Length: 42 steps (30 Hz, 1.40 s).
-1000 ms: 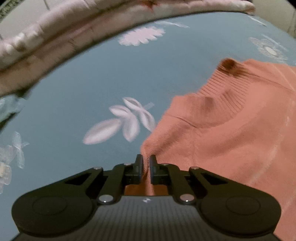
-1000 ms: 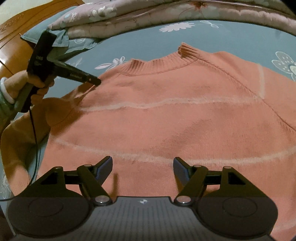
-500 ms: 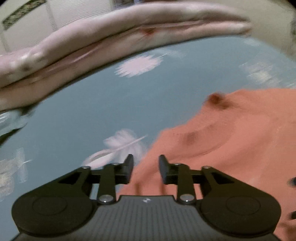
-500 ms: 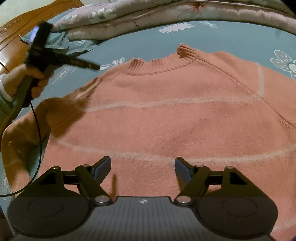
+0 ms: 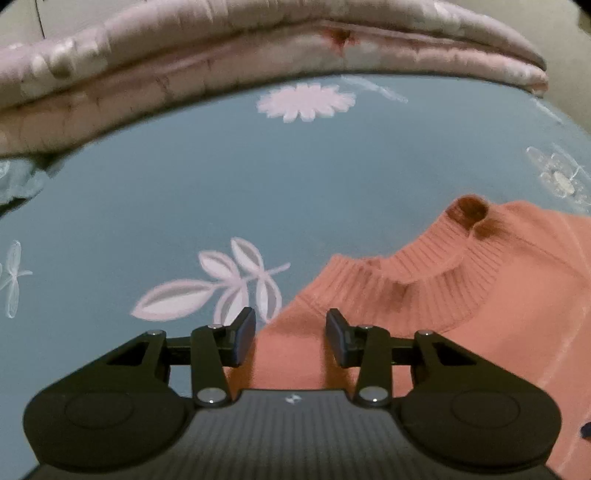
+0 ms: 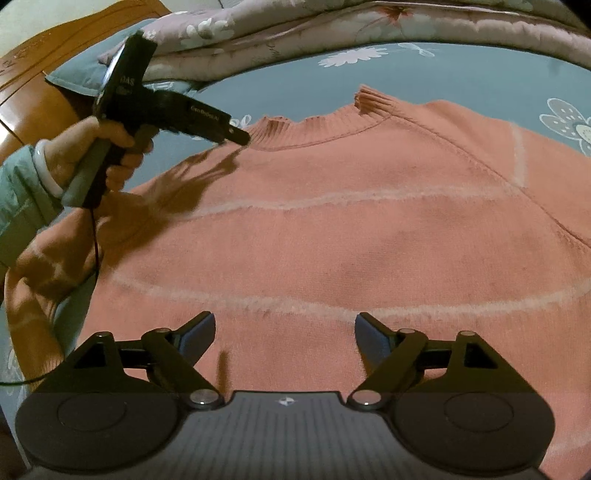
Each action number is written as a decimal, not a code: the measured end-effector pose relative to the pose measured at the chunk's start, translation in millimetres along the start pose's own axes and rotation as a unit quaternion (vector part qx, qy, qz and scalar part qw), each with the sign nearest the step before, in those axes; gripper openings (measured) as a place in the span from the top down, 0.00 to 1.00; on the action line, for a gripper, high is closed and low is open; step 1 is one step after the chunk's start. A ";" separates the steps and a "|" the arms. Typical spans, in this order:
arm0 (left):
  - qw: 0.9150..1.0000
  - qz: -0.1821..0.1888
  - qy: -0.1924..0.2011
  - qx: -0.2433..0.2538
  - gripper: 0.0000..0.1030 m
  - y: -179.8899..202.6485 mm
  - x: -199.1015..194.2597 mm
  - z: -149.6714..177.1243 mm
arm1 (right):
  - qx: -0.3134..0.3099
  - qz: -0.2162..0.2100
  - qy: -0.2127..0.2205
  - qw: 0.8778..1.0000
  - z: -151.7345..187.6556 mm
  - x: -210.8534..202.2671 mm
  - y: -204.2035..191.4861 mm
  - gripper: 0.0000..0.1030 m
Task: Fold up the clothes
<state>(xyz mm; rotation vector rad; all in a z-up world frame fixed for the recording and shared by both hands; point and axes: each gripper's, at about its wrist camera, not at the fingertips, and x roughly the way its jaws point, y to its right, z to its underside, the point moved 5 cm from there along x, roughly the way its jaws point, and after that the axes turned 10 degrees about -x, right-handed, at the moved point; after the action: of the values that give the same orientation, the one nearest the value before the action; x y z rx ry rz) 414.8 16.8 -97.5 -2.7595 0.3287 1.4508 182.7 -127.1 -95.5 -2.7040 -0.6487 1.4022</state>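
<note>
A salmon-orange knit sweater [image 6: 332, 229] with pale stripes lies flat on a teal floral bedsheet [image 5: 184, 192], its ribbed collar [image 6: 314, 127] at the far side. In the left wrist view the sweater [image 5: 461, 314] fills the lower right. My left gripper [image 5: 290, 338] is open and empty over the sweater's shoulder edge by the collar; it also shows in the right wrist view [image 6: 240, 138], held in a hand. My right gripper [image 6: 284, 341] is open and empty, low over the sweater's body. The left sleeve [image 6: 48, 273] bunches at the left.
A folded pinkish-grey quilt [image 5: 258, 48] lies along the far side of the bed, also seen in the right wrist view [image 6: 369, 29]. A wooden headboard [image 6: 33, 92] stands at the far left. A cable [image 6: 94, 251] hangs from the left gripper.
My left gripper was shut on the sweater's shoulder edge; it has opened, let the fabric go and moved toward the collar. The right gripper has stayed open and nearly still.
</note>
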 end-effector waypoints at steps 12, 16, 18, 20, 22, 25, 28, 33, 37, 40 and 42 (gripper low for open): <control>0.991 0.080 -0.042 0.101 0.45 59.0 -4.8 59.5 | 0.000 0.005 0.002 1.000 -0.5 1.5 -2.2 0.10; 0.995 0.059 -0.036 0.068 0.44 34.8 -6.8 55.2 | 0.012 0.013 0.004 1.000 2.6 -5.9 5.7 0.10; 0.997 0.031 -0.038 0.059 0.49 37.7 -14.2 52.3 | 0.022 0.016 0.007 1.000 4.7 -10.9 10.7 0.10; 0.996 0.062 -0.019 0.063 0.47 56.7 -27.9 46.0 | 0.036 0.021 0.014 0.999 6.5 -16.6 16.2 0.10; 0.989 0.132 -0.002 0.069 0.39 86.5 -39.7 44.7 | 0.050 0.028 0.016 0.998 8.4 -19.5 20.9 0.10; 0.975 0.206 0.004 0.079 0.39 133.0 -37.1 45.6 | 0.063 0.036 0.017 0.997 11.4 -24.8 24.4 0.10; 0.969 0.230 -0.012 0.094 0.39 167.7 -14.0 51.8 | 0.071 0.041 0.021 0.996 15.5 -32.3 24.0 0.10; 0.975 0.214 -0.015 0.058 0.39 174.0 22.5 47.2 | 0.082 0.053 0.036 0.995 28.0 -54.5 25.2 0.10; 0.978 0.208 -0.032 0.008 0.39 170.3 27.5 30.2 | 0.093 0.054 0.044 0.993 40.4 -67.8 26.3 0.09; 0.981 0.192 -0.034 -0.012 0.39 169.1 19.7 25.6 | 0.100 0.052 0.052 0.992 49.3 -76.2 25.6 0.10; 0.982 0.184 -0.023 -0.016 0.39 166.4 1.4 30.3 | 0.107 0.047 0.062 0.991 54.6 -82.4 25.7 0.09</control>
<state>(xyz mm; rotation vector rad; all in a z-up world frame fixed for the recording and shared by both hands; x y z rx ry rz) 359.7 -143.1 -100.8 -2.7912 0.8620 1.5958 106.9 -190.3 -69.5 -2.6542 -0.3449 1.2304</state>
